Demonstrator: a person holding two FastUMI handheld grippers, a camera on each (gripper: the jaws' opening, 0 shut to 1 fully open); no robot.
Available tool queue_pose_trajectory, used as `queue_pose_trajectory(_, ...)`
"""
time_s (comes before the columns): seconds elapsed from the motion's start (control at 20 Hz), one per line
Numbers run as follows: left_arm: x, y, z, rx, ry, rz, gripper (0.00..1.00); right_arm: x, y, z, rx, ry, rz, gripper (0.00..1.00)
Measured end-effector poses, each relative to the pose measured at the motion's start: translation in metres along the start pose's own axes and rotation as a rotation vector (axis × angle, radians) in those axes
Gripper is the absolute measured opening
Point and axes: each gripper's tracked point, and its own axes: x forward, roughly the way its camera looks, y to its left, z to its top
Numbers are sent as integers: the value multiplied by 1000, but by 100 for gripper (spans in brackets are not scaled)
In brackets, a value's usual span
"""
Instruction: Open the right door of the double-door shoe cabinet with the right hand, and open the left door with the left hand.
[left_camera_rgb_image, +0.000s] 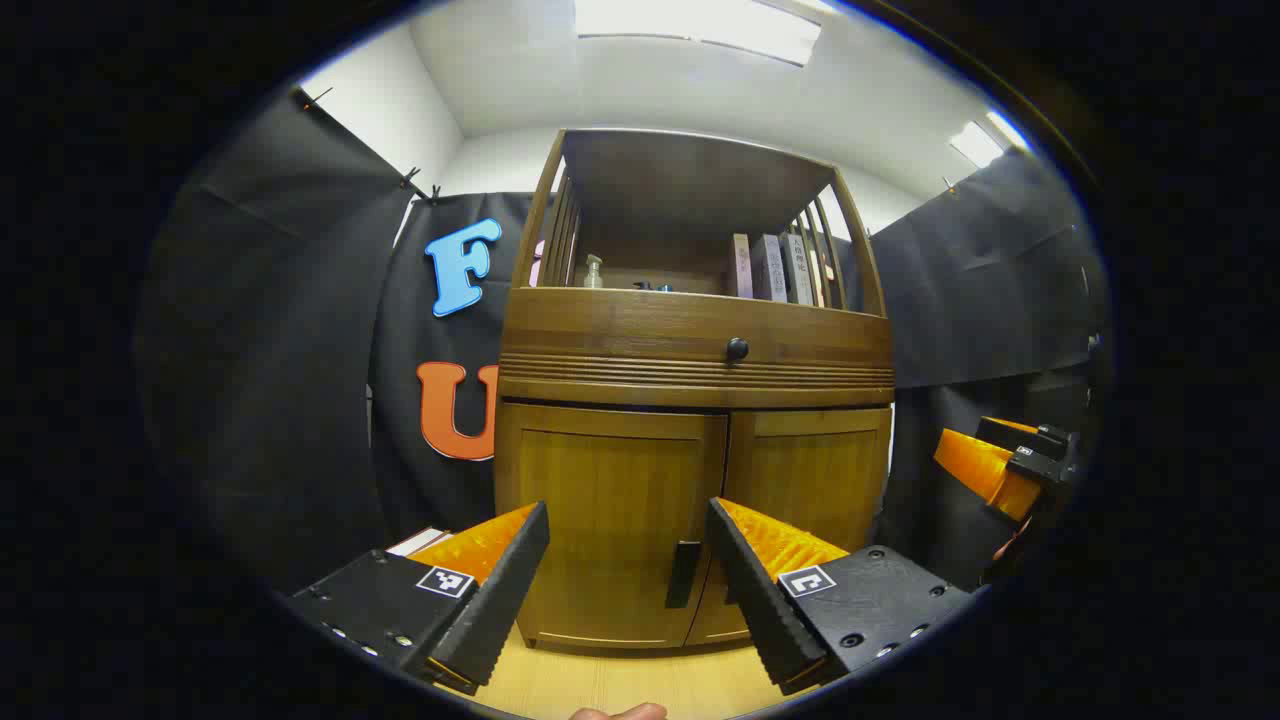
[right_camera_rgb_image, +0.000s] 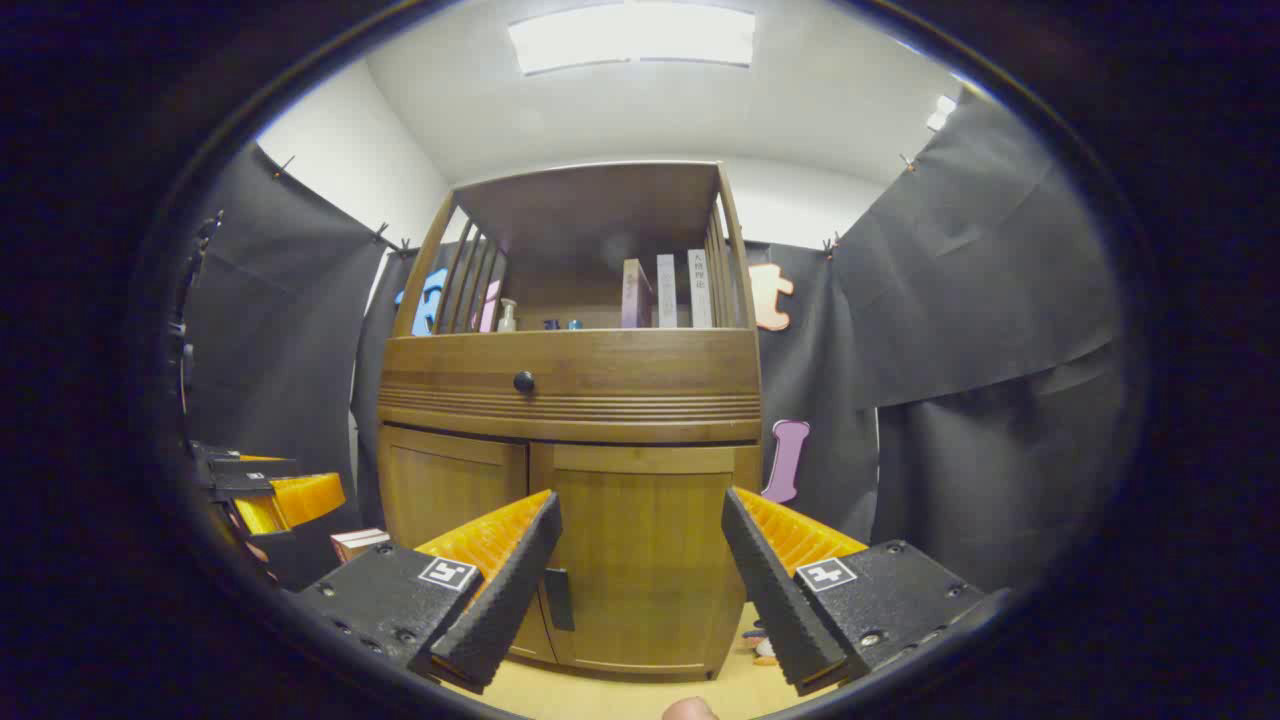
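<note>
The wooden shoe cabinet (left_camera_rgb_image: 695, 330) stands straight ahead on a pale wood floor, both lower doors shut. In the left gripper view, my left gripper (left_camera_rgb_image: 628, 508) is open a short way in front of the left door (left_camera_rgb_image: 605, 520). That door's dark vertical handle (left_camera_rgb_image: 684, 574) shows between the fingers, near the seam with the right door (left_camera_rgb_image: 815, 475). In the right gripper view, my right gripper (right_camera_rgb_image: 640, 497) is open in front of the right door (right_camera_rgb_image: 645, 560), whose dark handle (right_camera_rgb_image: 558, 598) sits beside the left finger. Neither gripper touches the cabinet. Each view shows the other gripper (left_camera_rgb_image: 1000, 465) (right_camera_rgb_image: 270, 495) off to the side.
Above the doors is a drawer with a black knob (left_camera_rgb_image: 737, 348). The open shelf holds books (left_camera_rgb_image: 770, 267) and a pump bottle (left_camera_rgb_image: 593, 272). A box (right_camera_rgb_image: 355, 543) lies on the floor left of the cabinet, and a small object (right_camera_rgb_image: 762, 645) lies at its right foot.
</note>
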Motion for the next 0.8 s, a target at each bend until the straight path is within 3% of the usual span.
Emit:
queue_pose_trajectory(0.05, -1, 1, -1, 1, 2, 8, 95, -1, -2, -1, 1, 4, 6, 100)
queue_pose_trajectory(0.8, -6, -1, 9, 9, -25, 16, 95, 1, 7, -11, 10, 28, 47, 100)
